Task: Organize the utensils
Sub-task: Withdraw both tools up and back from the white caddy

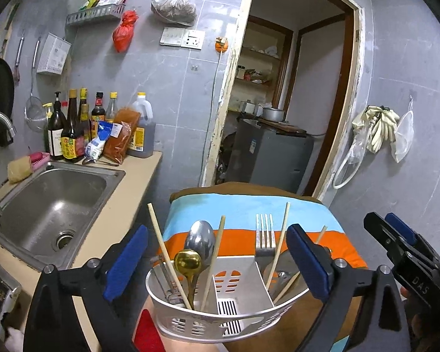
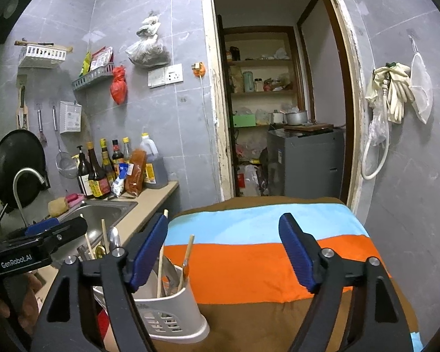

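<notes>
Between the wide-spread fingers of the left gripper (image 1: 217, 259) sits the white utensil caddy (image 1: 228, 302), on the striped cloth (image 1: 249, 205); spoons (image 1: 201, 242) left, fork (image 1: 264, 236) right, chopsticks (image 1: 167, 256) scattered; I'd gather chopsticks together, gripping low; the right gripper (image 2: 224, 252) hovers level, spread and empty, just right.

White slotted plastic utensil caddy (image 1: 228, 308); brown, sky-blue and orange striped cloth (image 2: 264, 252); gold metal spoon (image 1: 187, 261); royal-blue gripper pads (image 1: 306, 261).
</notes>
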Available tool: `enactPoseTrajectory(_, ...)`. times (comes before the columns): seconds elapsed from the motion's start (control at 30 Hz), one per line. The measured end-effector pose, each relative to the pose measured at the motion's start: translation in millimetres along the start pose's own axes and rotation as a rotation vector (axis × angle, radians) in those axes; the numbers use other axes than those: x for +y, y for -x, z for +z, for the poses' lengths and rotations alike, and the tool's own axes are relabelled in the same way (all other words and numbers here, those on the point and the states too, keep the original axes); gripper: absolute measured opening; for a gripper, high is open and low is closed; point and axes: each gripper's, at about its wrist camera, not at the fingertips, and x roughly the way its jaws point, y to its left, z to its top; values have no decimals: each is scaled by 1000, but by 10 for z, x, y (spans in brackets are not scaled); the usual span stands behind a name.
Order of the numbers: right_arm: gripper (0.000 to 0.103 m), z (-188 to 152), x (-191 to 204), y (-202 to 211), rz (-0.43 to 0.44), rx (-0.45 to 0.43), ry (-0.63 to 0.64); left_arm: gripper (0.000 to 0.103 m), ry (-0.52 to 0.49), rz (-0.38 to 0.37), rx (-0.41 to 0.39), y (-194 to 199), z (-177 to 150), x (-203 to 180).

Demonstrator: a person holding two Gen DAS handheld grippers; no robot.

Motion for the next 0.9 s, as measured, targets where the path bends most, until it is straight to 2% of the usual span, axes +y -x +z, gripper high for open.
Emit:
enactPoseTrajectory(0.13, 88, -23, -20, 35, -18, 8, 4, 99, -4, 11, -3, 13, -7, -17)
enactPoseTrajectory(0.3, 91, -33, -68, 84, -43, 27, 16, 101, -24, 43, -6, 36, -47, -62)
enactPoseTrajectory(0.43, 99, -32, -144, 161, -61, 39, 27, 102, -55, 58, 11, 74, -97, -121)
enactPoseTrajectory(0.73, 100, -57, -400, 518, -111, 64, 39, 102, -74, 63, 39, 299, -260, -280)
enactPoseTrajectory(0.9, 101, -62, -557, 796, -114, 67, 49, 102, -67, 66, 44, 559, -356, -416)
